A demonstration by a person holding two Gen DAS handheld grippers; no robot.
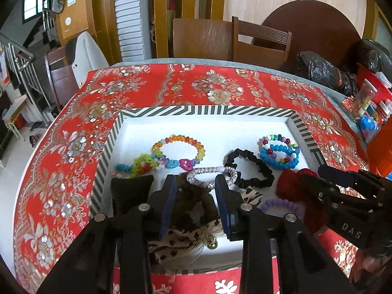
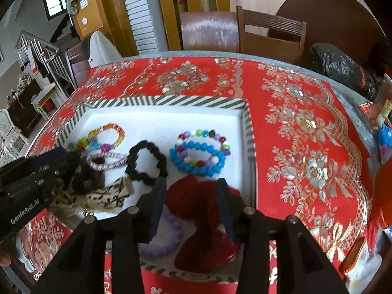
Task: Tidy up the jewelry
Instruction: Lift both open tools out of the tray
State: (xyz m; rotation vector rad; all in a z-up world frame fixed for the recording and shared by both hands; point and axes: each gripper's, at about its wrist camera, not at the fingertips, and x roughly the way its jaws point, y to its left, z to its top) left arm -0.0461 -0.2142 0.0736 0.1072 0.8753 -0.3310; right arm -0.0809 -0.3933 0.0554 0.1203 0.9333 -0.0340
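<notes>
A striped-rimmed tray (image 1: 107,147) with a white floor holds the jewelry. In it lie a rainbow bead bracelet (image 1: 178,147), a blue bead bracelet (image 1: 279,153), a black scrunchie (image 1: 250,169), a silver-pink hair tie (image 1: 212,177), a leopard-print bow (image 1: 181,240), a red bow (image 2: 193,198) and a lilac bracelet (image 2: 169,235). My left gripper (image 1: 197,192) hangs open over the leopard bow, its pads clear of it. My right gripper (image 2: 191,194) stands open above the red bow, not pressing on it. Each gripper shows at the edge of the other's view.
A red floral cloth (image 1: 201,85) covers the table. Wooden chairs (image 1: 259,41) stand behind its far edge. Black bags (image 1: 321,71) and small packets (image 1: 367,107) crowd the far right corner. A person's fingertips (image 1: 370,267) show at the lower right.
</notes>
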